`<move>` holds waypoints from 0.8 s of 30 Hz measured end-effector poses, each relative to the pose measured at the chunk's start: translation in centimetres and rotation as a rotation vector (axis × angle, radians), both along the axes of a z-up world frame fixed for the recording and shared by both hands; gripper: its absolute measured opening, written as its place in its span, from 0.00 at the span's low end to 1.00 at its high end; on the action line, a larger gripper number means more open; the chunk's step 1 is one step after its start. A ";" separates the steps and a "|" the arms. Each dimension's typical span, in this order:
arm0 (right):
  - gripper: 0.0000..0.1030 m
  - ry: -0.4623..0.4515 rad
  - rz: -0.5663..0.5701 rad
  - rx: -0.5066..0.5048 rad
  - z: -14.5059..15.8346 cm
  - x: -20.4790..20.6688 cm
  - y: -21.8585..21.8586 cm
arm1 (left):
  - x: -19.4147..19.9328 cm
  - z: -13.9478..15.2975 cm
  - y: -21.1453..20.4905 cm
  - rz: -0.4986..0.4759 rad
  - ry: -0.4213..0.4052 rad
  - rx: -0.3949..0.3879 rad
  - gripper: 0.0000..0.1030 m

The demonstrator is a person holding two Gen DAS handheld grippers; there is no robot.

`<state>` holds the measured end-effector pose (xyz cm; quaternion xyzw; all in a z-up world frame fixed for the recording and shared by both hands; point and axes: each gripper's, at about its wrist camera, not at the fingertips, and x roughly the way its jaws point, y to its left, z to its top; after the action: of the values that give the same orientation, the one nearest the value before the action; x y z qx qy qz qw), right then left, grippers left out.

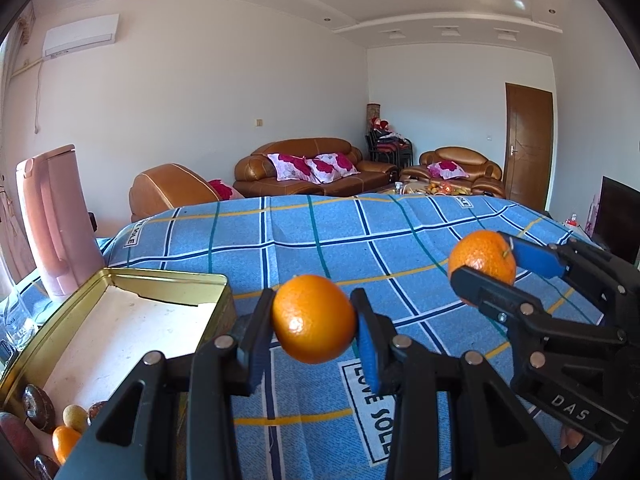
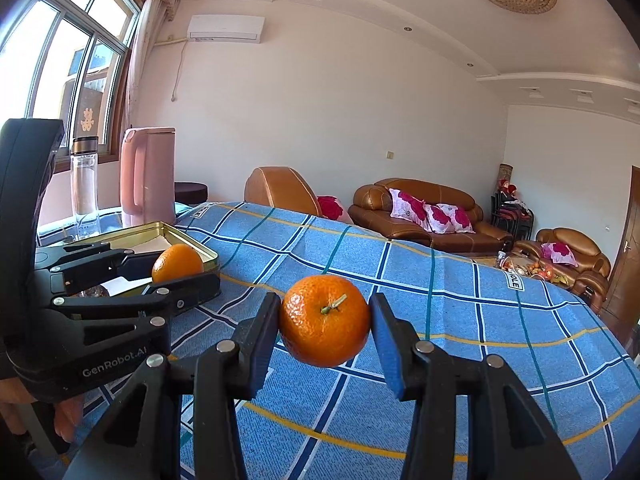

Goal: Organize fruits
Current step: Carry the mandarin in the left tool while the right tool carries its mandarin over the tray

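Mandarins sit one in each gripper, both lifted above the blue checked cloth (image 1: 320, 240) that covers the worktop; the left gripper (image 1: 314, 320) has its jaws closed narrowly on a smooth mandarin (image 1: 314, 318), pads pressing its two sides, and this fruit hangs just beside the near right corner of the gold tin (image 1: 120, 312); the right gripper (image 2: 325, 320) has its jaws a little wider, clamped on a stemmed mandarin (image 2: 325, 320) whose green stalk faces the camera, and it hangs well to the right of the tin, further from it than the other fruit; the tin lies open on the cloth with a pale lining showing; at the tin's near left corner lie a few small fruits (image 1: 66, 436), among them an orange one and some dark brown ones; behind the tin stands a pink kettle (image 1: 56, 220), and just left of that, in the right wrist view, a clear bottle (image 2: 85, 188).
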<state>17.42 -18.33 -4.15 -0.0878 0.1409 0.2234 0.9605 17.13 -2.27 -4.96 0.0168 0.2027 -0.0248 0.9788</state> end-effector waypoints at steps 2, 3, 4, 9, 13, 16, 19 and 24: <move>0.46 0.013 0.007 0.004 0.0 -0.1 0.1 | -0.5 0.0 0.2 0.000 -0.004 -0.001 0.38; 0.46 0.019 0.010 0.009 -0.1 -0.1 0.2 | -0.6 0.0 0.3 0.002 -0.006 0.000 0.38; 0.46 0.020 0.012 0.011 0.0 -0.2 0.2 | -0.8 0.0 0.4 0.003 -0.008 0.001 0.38; 0.46 0.019 0.024 0.004 0.0 -0.8 0.8 | -1.3 0.0 1.0 0.012 -0.012 0.002 0.38; 0.46 0.021 0.049 0.001 0.0 -1.5 1.7 | -1.8 0.0 1.6 0.019 -0.012 -0.003 0.38; 0.46 0.018 0.065 -0.002 0.1 -2.2 2.5 | -2.3 0.1 2.0 0.024 -0.016 -0.010 0.38; 0.46 0.021 0.076 -0.001 0.0 -2.7 3.1 | -2.9 0.2 2.4 0.029 -0.018 -0.015 0.38; 0.46 0.029 0.097 0.011 0.1 -3.2 3.9 | -3.9 0.3 3.2 0.045 -0.029 -0.017 0.38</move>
<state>14.19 -14.48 -4.04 -0.0860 0.1493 0.2715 0.9469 13.23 0.97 -4.65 0.0041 0.1883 -0.0045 0.9821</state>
